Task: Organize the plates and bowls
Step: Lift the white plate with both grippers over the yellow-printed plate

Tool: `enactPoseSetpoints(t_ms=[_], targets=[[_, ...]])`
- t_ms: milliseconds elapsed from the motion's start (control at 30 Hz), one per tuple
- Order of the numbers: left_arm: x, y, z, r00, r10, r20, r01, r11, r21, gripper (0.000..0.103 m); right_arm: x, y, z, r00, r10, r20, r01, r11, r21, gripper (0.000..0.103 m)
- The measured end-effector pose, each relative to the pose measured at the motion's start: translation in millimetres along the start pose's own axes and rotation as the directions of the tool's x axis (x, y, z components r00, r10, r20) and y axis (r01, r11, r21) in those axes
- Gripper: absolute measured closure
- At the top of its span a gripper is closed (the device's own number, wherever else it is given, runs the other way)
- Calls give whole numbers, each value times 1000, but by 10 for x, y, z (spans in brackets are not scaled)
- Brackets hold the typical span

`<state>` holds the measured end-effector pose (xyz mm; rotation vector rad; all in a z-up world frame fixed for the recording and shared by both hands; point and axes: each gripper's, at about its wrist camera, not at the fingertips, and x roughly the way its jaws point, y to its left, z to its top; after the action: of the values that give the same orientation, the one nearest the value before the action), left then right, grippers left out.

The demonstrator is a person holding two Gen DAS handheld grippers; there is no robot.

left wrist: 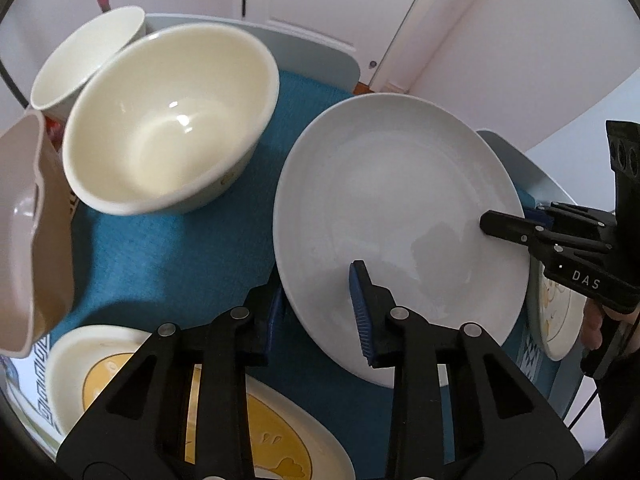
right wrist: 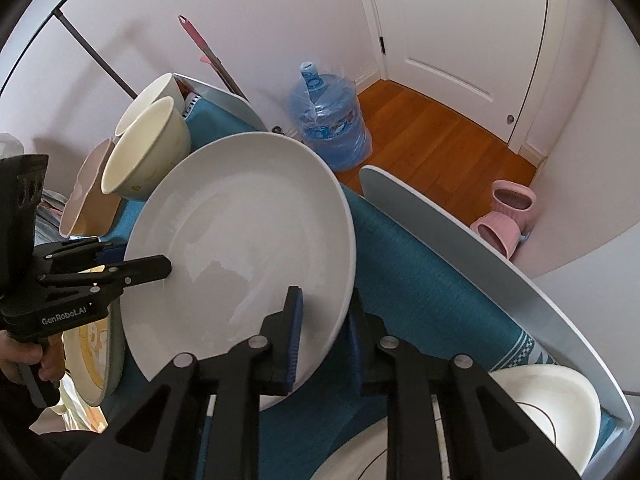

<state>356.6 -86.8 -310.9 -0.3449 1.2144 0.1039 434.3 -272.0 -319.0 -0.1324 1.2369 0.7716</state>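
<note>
A large white plate (left wrist: 400, 184) (right wrist: 248, 216) hangs tilted over the blue cloth (left wrist: 180, 248), held at two opposite edges. My left gripper (left wrist: 320, 316) is shut on its near left rim, one blue pad on the plate's face and the other behind the rim. My right gripper (right wrist: 325, 332) is shut on the opposite rim in the same way. Each gripper shows in the other's view: the right gripper (left wrist: 516, 220) and the left gripper (right wrist: 136, 260). A cream bowl (left wrist: 172, 120) sits on the cloth beside a smaller white bowl (left wrist: 86, 56).
A beige-pink dish (left wrist: 28, 220) stands at the left. A yellow-patterned plate (left wrist: 280, 440) and small bowl (left wrist: 80, 368) lie below my left gripper. Another patterned plate (left wrist: 560, 320) lies under the right edge. A white bowl (right wrist: 560, 412), water jug (right wrist: 328, 120) and pink slippers (right wrist: 508, 216) show to the right.
</note>
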Motion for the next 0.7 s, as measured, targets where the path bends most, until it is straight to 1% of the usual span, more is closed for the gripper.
enactPoseSetpoints(t_ms=[133,233,267,400,467,500,567,600,700], targets=[[-88,48,22,1000,9,25,-10,1000,23,75,-78,21,-5,1000,-5,24,5,1000,-2,84],[-168,8,-10,999,12,44,-14,999,37,75,-143,35,-26,999,-10,44,10,1000,-2,84],[-245,-55,-116,999,12,51,-14,999,41,75,-181,37,-39,999,-11,53,11,1000,-1,84],[-465,-111,-182,996,5,87,-12,997,73,75,-374,115,-76,996,-28,88,27,1000,5,84],[-623,-117,-228,994,-3,109,-7,996,92,75,-485,189,-97,994,-39,106,38,999,11,84],[-696,-169,-309,993,-8,117,-4,995,100,75,-561,244,-119,992,-46,118,44,999,15,84],[-868,-100,-391,991,-19,129,4,993,117,75,-694,374,-171,989,-60,137,57,998,27,84],[-941,-114,-346,991,-25,133,7,992,127,75,-749,443,-200,987,-69,144,64,997,36,84],[-1162,-51,-458,988,-42,148,16,984,175,75,-876,659,-301,983,-93,161,83,994,67,84]])
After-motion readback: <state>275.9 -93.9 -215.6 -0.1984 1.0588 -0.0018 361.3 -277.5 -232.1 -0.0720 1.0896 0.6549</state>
